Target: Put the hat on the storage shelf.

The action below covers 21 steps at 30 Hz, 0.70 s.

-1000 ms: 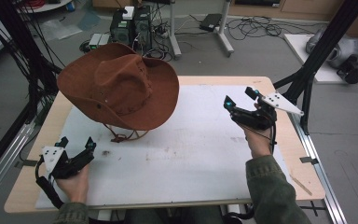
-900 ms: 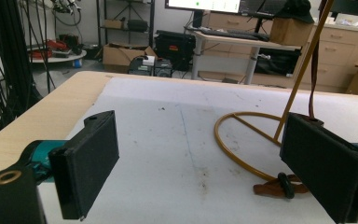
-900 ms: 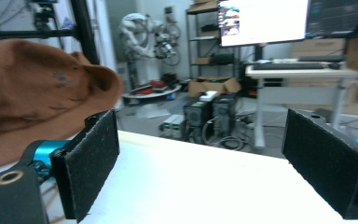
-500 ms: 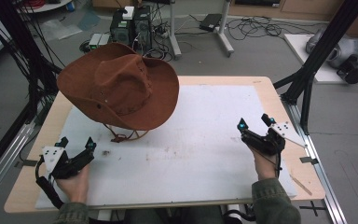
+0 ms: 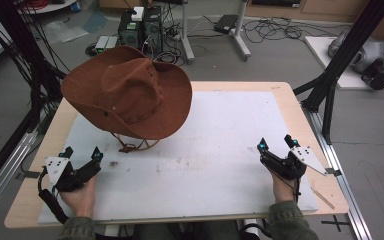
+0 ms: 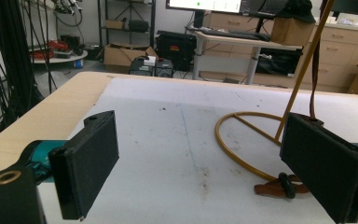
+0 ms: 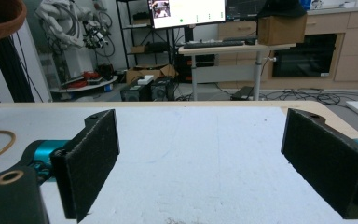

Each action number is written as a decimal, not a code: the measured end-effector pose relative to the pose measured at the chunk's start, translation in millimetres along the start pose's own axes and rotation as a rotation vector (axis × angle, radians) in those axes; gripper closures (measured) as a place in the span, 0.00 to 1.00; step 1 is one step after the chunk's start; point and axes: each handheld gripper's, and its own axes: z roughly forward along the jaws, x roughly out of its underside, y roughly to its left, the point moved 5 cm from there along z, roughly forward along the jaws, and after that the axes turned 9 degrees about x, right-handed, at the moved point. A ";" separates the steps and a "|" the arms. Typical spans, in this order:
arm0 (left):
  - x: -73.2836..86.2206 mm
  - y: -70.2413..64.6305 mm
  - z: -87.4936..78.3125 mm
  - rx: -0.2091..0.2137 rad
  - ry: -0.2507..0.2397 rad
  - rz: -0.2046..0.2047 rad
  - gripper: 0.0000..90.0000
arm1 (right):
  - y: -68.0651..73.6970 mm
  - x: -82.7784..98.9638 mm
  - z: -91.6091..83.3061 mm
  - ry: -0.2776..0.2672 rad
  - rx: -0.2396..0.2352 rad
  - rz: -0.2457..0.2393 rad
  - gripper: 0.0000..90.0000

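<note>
A brown cowboy hat point(image 5: 130, 92) rests tilted on a gold wire stand point(image 6: 242, 140) at the back left of the white mat point(image 5: 220, 130). Its chin strap point(image 5: 130, 146) hangs down to the mat, and the strap's end point(image 6: 272, 189) lies by the stand's ring. My left gripper point(image 5: 83, 151) sits near the front left corner, open and holding nothing, a short way in front of the hat. In the left gripper view the jaws point(image 6: 200, 158) frame the stand. My right gripper point(image 5: 275, 142) rests at the front right, open, its jaws point(image 7: 200, 158) spread over bare mat. The hat's brim point(image 7: 0, 18) shows far to their left.
The mat covers a wooden table point(image 5: 45, 145). Black frame posts point(image 5: 330, 85) stand at the table's right side, and cables hang at its left. Computers and cables point(image 5: 140, 25) lie on the floor behind the table.
My right gripper has moved from the right middle of the mat back toward the front edge. The left gripper and the hat have stayed put.
</note>
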 end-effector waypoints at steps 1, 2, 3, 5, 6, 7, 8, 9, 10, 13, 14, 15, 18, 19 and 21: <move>0.1 -0.1 0.2 0.000 0.001 0.000 0.13 | 0.7 0.7 -0.4 0.003 -0.001 -0.002 0.12; 0.0 -0.4 0.5 0.001 -0.003 -0.001 0.13 | 1.2 1.5 -0.4 0.003 -0.001 -0.012 0.12; 0.0 -0.6 0.3 0.001 -0.003 0.000 0.13 | 2.0 2.4 -0.6 0.002 -0.001 -0.018 0.12; -0.1 -0.7 0.2 0.001 -0.004 0.000 0.13 | 3.3 3.2 -0.4 0.000 0.000 -0.027 0.12; -0.2 -0.6 0.0 0.002 -0.001 0.000 0.13 | 3.9 3.4 -0.5 0.003 -0.002 -0.026 0.12; -0.2 -0.5 -0.1 0.002 -0.002 -0.001 0.13 | 4.2 3.3 -0.1 -0.002 -0.003 -0.029 0.12; -0.3 -0.5 -0.2 0.001 -0.003 0.000 0.13 | 4.3 3.4 -0.1 -0.003 -0.001 -0.029 0.12; -0.3 -0.7 -0.5 0.002 -0.002 -0.002 0.13 | 4.6 3.6 -0.1 -0.002 -0.004 -0.026 0.12; -0.4 -0.8 -0.5 0.002 -0.002 -0.002 0.13 | 4.6 3.9 0.0 -0.002 -0.004 -0.026 0.12; -0.8 -1.7 -0.8 0.004 -0.007 -0.002 0.13 | 1.9 5.3 -0.6 0.001 0.008 -0.020 0.12; -1.0 -1.8 -1.0 0.004 -0.008 -0.001 0.13 | 1.9 5.3 -0.6 0.001 0.008 -0.020 0.12; -1.2 -2.0 -1.0 0.005 -0.012 -0.001 0.13 | 0.6 5.2 -0.9 -0.003 0.012 -0.023 0.12; -1.3 -2.0 -1.7 0.006 -0.010 0.001 0.13 | -0.8 5.0 -2.4 -0.006 0.013 -0.017 0.12; -1.4 -1.9 -1.7 0.005 -0.009 0.002 0.13 | -1.1 5.0 -2.5 -0.006 0.013 -0.014 0.12; -1.3 -1.8 -1.7 0.004 -0.009 0.001 0.13 | -1.2 5.2 -2.8 -0.002 0.013 -0.007 0.12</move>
